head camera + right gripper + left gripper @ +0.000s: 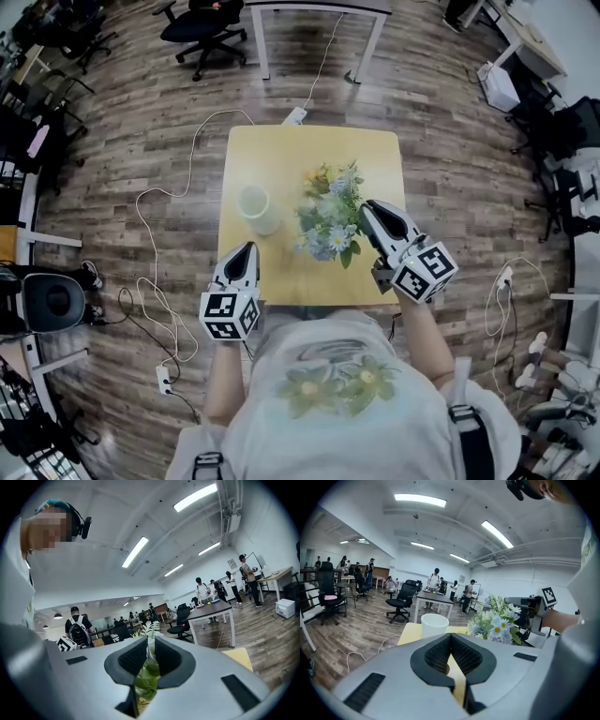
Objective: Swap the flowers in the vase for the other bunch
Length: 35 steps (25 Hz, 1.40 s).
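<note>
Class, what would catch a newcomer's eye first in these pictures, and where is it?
The bunch of white and blue flowers stands out, stems clamped in the right gripper over the small yellow table. Left of it stands a white vase with no flowers in it. The left gripper, shut and empty, hovers at the table's near left corner.

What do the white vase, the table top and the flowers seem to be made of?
Vase: smooth matte white, ceramic or plastic, undecidable. Table top: pale yellowish, flat, even sheen, likely wood or laminate. Flowers: soft white petals, green leaves; real or artificial cannot be told.
</note>
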Motion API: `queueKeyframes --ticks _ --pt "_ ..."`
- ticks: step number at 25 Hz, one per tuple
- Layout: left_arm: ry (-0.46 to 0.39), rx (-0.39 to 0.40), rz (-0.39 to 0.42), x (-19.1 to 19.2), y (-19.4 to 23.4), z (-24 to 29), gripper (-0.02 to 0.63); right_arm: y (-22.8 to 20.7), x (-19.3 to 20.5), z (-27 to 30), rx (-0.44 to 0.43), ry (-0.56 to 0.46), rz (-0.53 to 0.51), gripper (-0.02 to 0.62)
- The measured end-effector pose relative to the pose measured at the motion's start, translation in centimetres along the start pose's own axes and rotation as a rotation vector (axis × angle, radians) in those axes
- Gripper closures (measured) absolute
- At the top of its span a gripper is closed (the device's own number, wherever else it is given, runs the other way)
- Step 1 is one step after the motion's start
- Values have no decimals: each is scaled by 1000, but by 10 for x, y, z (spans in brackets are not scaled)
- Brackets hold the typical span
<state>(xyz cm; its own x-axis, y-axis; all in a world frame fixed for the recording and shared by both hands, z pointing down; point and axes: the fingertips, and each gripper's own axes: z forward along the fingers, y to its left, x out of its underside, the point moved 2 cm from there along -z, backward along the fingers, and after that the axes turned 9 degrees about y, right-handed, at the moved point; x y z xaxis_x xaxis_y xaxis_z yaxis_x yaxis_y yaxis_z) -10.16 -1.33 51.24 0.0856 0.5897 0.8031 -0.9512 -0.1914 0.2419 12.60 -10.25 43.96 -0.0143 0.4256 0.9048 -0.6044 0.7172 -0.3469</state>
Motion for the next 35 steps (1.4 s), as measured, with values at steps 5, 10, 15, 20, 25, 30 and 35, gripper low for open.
queueKeyframes --ticks 5,10,15,20,25,30,35 --pt "27 20 20 4 -9 13 589 -8 38 -2 52 72 57 529" --pt "40 24 22 4 -12 20 589 -17 74 2 91 140 82 529" --pt "51 22 24 9 -8 25 589 -27 115 15 114 213 86 529" --pt "53 18 25 7 -5 27 589 -36 146 30 118 286 76 528" --pt "57 10 22 7 -7 30 589 -45 177 38 119 361 87 528" --pt "63 8 20 7 -7 34 589 -49 195 46 116 400 85 528" --pt "65 7 15 3 -6 40 589 -50 200 53 82 443 82 504"
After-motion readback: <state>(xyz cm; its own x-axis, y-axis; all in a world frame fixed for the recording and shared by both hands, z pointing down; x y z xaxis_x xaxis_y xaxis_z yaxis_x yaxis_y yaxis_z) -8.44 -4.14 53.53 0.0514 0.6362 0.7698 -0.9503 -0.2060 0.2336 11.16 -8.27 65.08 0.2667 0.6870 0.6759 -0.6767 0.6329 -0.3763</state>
